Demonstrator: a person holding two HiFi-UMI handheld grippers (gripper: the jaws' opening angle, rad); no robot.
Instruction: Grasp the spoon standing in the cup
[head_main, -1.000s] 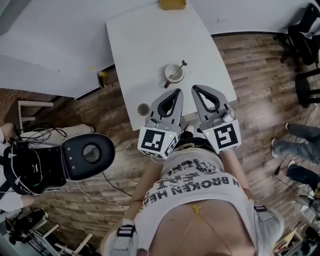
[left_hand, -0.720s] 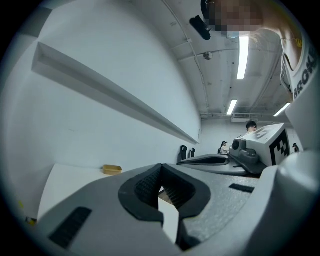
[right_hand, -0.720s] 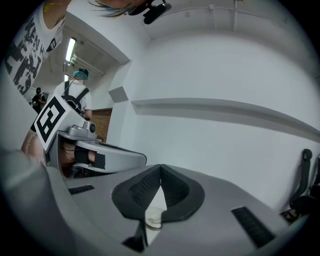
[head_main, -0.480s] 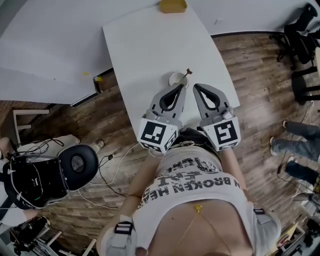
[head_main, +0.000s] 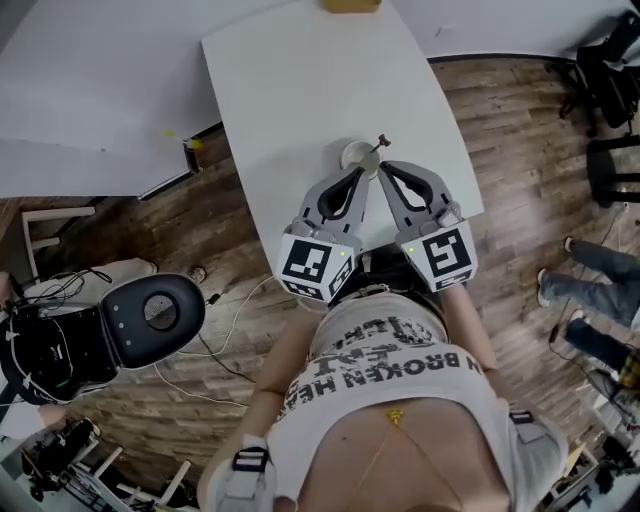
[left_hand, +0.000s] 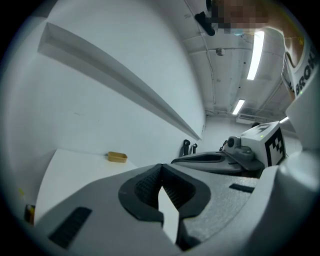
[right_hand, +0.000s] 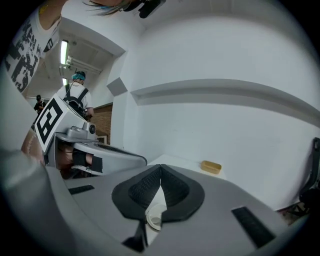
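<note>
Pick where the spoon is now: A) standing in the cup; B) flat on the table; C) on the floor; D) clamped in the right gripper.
A: the spoon stands in the cup, its handle above the rim, and the right gripper beside it is shut on nothing.

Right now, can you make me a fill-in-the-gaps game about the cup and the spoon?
The spoon stands in a ____ on the table. The table top is ____ in colour. The spoon's handle leans to the person's ____. The left gripper and the right gripper are both shut and hold ____.
Missing words: cup; white; right; nothing.
</note>
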